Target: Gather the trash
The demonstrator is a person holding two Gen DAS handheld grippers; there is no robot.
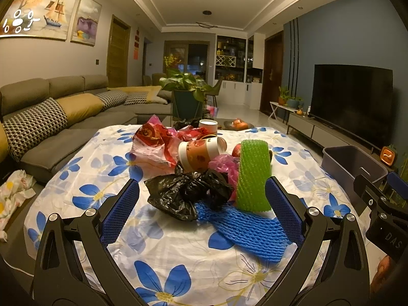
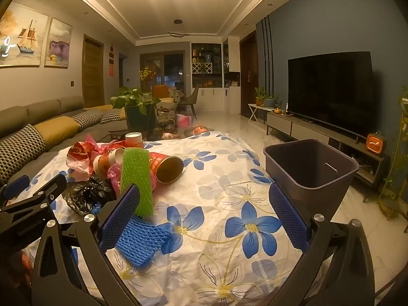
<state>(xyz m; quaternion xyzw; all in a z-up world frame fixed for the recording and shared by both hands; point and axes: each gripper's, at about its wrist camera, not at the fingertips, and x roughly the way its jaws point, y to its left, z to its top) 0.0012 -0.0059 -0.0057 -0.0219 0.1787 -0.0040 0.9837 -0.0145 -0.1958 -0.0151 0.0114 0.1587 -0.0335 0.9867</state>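
Fingers point(image 1: 119, 211) apart — blue net point(image 1: 244, 227) half-hidden

I see crinkled glossy black plastic bag point(image 1: 188, 193), ribbed foam nets, blue point(image 1: 250, 227) and green point(image 1: 253, 176), paper cup point(image 1: 201, 153), cloth floral cover point(image 2: 229, 204), smooth matt plastic bin point(image 2: 311, 168).

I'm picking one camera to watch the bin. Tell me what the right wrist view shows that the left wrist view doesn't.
Only the right wrist view shows the grey bin's whole open mouth, with nothing visible inside, and a red cup lying on its side with its mouth towards the camera. Only the left wrist view shows crumpled tissue on the sofa and the black bag in full between the left gripper's open jaws. Both show the green foam net, the blue foam net and the flowered cloth. The right gripper is also open.
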